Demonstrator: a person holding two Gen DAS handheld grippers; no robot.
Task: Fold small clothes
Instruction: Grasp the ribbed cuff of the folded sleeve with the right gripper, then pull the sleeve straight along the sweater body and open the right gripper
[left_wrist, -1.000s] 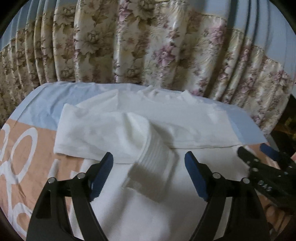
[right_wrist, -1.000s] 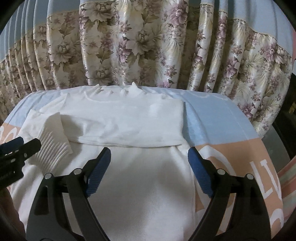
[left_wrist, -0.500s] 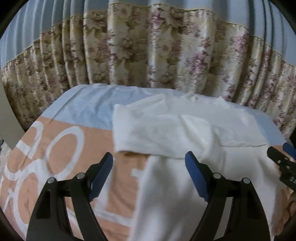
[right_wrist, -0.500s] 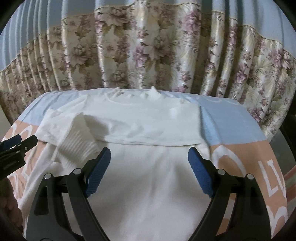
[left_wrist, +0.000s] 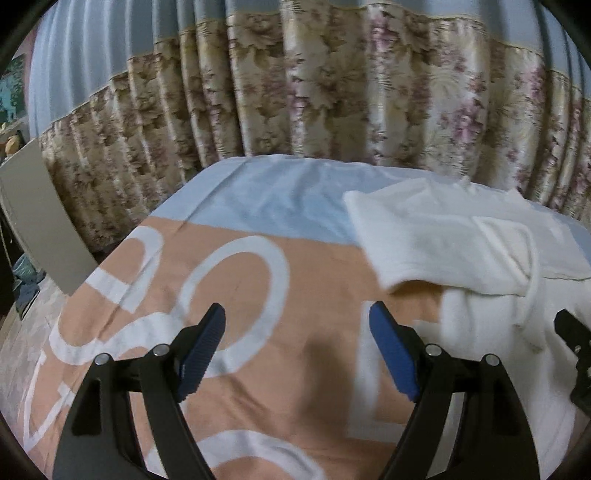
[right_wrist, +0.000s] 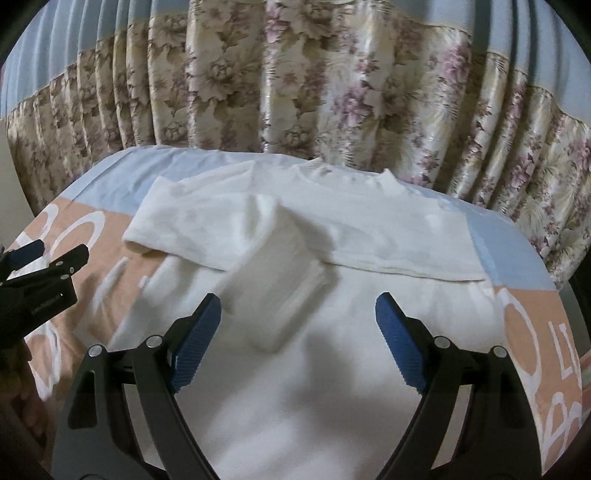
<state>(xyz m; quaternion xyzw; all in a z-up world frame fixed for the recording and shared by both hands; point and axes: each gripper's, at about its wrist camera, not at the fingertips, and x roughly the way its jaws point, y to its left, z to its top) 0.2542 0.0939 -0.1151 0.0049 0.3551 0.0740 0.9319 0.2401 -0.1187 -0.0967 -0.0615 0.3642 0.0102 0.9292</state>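
Observation:
A white long-sleeved top (right_wrist: 303, 369) lies flat on the bed, its sleeves folded across the chest and one ribbed cuff (right_wrist: 277, 291) lying on the body. In the left wrist view the top (left_wrist: 461, 243) is at the right. My left gripper (left_wrist: 297, 347) is open and empty over the orange sheet, left of the garment. My right gripper (right_wrist: 297, 339) is open and empty, just above the garment's body, near the cuff. The left gripper also shows in the right wrist view (right_wrist: 44, 273) at the left edge.
The bed sheet (left_wrist: 229, 288) is orange with white letters and a light blue band (left_wrist: 277, 199) at the far side. A floral curtain (right_wrist: 332, 92) hangs right behind the bed. A grey panel (left_wrist: 33, 221) stands left of the bed.
My left gripper has swung left, off the garment and over the orange sheet. My right gripper has shifted left, toward the folded cuff. Both stay open and empty.

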